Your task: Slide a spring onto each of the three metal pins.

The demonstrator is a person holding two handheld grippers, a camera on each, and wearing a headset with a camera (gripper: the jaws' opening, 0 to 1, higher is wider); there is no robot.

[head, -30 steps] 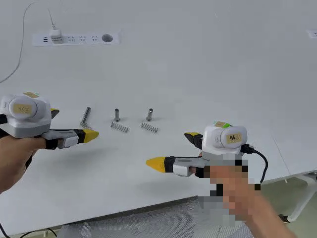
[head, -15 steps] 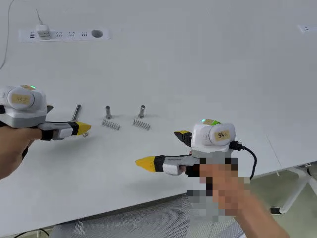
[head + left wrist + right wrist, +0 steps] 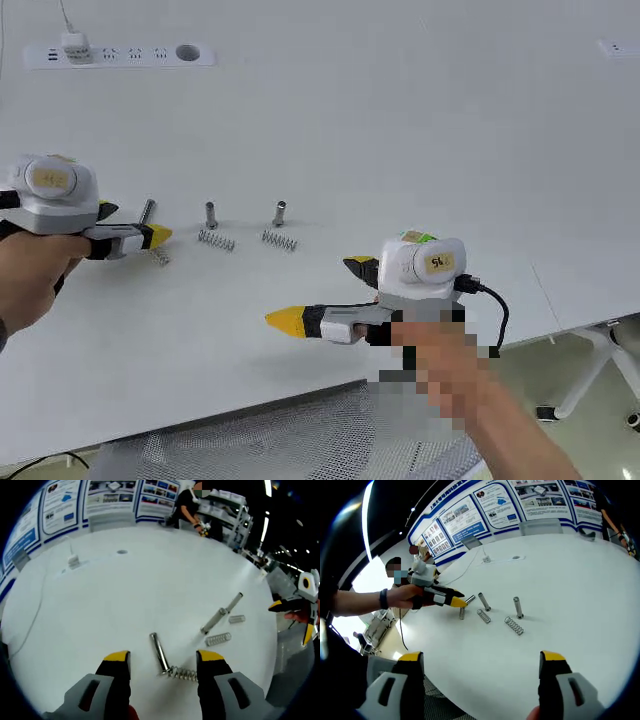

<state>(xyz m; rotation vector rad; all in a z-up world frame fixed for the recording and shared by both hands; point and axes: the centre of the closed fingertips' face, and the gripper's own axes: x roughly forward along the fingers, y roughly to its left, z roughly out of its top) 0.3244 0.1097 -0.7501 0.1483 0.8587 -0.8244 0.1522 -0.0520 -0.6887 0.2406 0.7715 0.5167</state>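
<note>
Left gripper view | left tool [image 3: 164, 656] hovering, jaws apart, over small coiled steel spring [image 3: 182, 673] beside grey metal pin [image 3: 159, 651] | spring looking light, squashy, prone to rolling; pinching gently mid-coil seeming best

A white power strip [image 3: 120, 54], a white charger [image 3: 75, 44] plugged into it, lay far left on the white workbench [image 3: 400, 120].

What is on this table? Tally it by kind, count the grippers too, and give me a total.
Pins: 3
Springs: 3
Power strip: 1
Grippers: 2, the left gripper and the right gripper
Total: 9
</note>
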